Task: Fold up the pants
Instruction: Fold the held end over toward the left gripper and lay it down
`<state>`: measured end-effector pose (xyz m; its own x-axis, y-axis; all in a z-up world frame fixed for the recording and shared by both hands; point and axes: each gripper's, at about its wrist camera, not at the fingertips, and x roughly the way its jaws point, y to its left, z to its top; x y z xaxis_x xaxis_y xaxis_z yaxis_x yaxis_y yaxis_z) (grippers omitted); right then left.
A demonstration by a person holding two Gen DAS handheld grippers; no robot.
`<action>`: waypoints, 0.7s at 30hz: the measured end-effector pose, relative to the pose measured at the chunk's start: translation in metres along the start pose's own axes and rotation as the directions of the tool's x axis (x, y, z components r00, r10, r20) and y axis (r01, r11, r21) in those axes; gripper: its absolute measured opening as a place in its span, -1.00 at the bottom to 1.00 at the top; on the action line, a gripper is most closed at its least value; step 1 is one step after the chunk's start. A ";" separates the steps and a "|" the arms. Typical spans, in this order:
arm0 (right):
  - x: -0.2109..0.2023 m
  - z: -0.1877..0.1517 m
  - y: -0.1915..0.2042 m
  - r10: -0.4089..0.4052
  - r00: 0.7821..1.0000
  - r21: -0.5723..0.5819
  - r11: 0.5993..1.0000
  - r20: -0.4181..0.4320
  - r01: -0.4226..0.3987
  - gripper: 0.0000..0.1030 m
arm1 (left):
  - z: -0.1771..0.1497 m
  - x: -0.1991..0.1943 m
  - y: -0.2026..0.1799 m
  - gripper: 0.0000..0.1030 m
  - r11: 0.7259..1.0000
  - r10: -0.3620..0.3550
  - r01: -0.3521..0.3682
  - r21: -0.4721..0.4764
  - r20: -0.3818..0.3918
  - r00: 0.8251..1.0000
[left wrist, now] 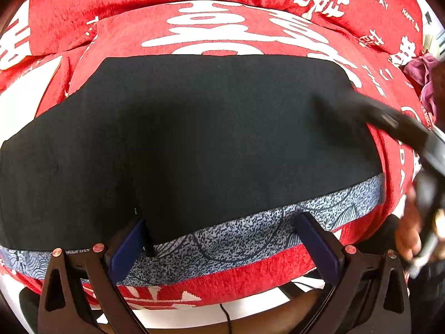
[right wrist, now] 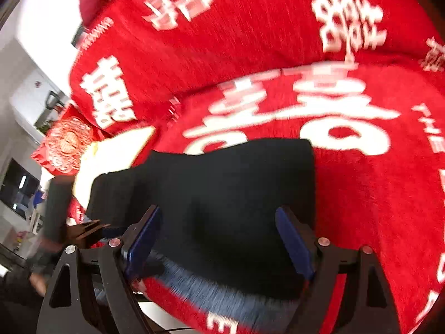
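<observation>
The black pants (left wrist: 194,139) lie flat and folded on a red cover with white characters (left wrist: 222,27). A grey speckled strip (left wrist: 250,239) runs along their near edge. My left gripper (left wrist: 222,239) hangs open over that edge, and its blue pads (left wrist: 128,247) straddle the strip without pinching it. My right gripper (left wrist: 389,122) comes in blurred from the right above the pants' right end, with a hand (left wrist: 408,231) behind it. In the right wrist view the right gripper (right wrist: 219,239) is open above the pants (right wrist: 222,189), with nothing between its fingers.
A purple cloth (left wrist: 425,80) lies at the cover's right end. A red ornament (right wrist: 66,147) and a white patch (right wrist: 116,153) sit beyond the pants' left end. The cover's near edge (left wrist: 236,284) drops to a white floor with a cable (left wrist: 225,314).
</observation>
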<state>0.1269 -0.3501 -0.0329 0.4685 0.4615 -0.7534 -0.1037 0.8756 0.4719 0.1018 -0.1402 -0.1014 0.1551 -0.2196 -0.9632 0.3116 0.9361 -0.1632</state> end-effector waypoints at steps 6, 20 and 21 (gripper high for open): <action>0.032 0.035 -0.001 -0.087 0.996 -0.062 0.994 -0.017 0.086 0.74 | 0.001 0.002 0.000 1.00 1.000 0.014 -0.014 -0.001 0.004 1.000; -0.035 -0.060 0.023 -0.231 0.973 -0.036 0.972 0.012 0.231 0.75 | 0.006 -0.026 0.032 1.00 0.996 -0.022 0.026 -0.090 0.053 0.998; -0.042 -0.057 0.027 -0.214 0.975 -0.031 0.976 0.053 0.216 0.75 | 0.008 -0.019 0.034 1.00 0.995 -0.005 0.008 -0.102 0.027 1.000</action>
<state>0.0544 -0.3372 -0.0147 0.5255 0.2548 -0.8118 -0.0273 0.9586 0.2833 0.1172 -0.1059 -0.0865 0.1791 -0.2318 -0.9561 0.2155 0.9575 -0.1918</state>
